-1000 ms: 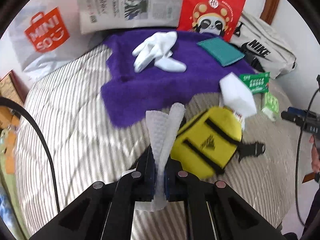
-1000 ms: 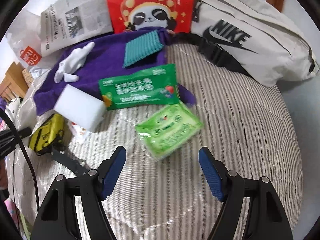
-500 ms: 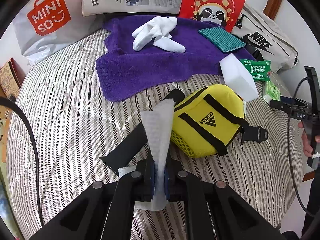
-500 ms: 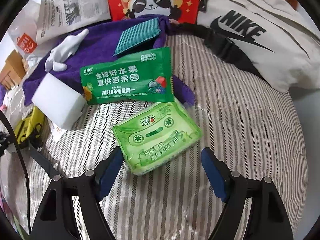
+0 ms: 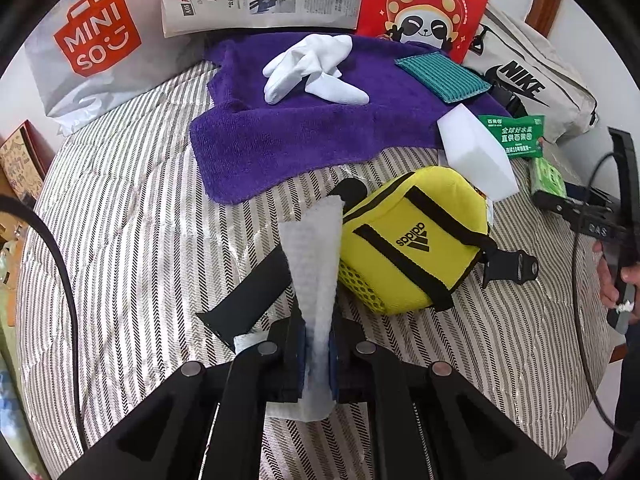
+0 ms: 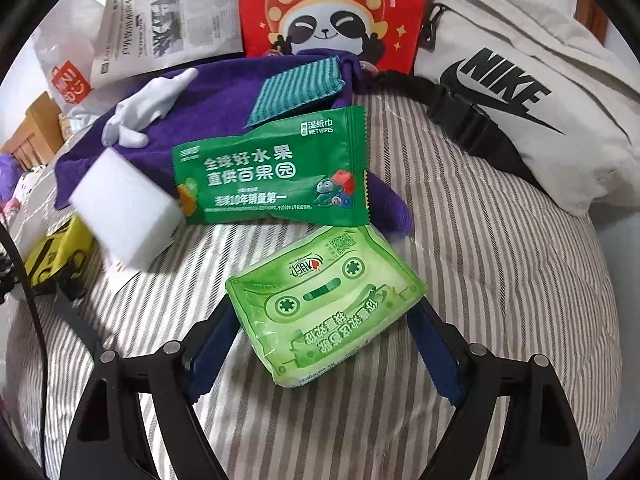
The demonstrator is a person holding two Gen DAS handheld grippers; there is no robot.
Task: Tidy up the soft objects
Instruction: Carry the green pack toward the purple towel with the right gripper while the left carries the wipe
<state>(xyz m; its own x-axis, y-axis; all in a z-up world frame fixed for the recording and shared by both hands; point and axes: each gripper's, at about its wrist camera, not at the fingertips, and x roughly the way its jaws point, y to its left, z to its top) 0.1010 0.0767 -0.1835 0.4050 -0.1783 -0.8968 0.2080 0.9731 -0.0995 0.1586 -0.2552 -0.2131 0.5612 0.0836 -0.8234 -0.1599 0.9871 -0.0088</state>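
Straddling the light-green tissue pack point(image 6: 326, 306), the right gripper point(image 6: 326, 344) has just been opening; next, close on it, while the left gripper point(image 5: 316, 354) pinches a white wipe point(image 5: 314, 256)

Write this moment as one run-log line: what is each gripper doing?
left gripper: shut on white wipe sheet | right gripper: open, jaws just widening, straddling light green tissue pack on striped bedcover, not gripped

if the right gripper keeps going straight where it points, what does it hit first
Most likely the light green tissue pack, which lies between the open jaws of the right gripper; they have just been opening. Depth is unclear, but nothing else stands in front.
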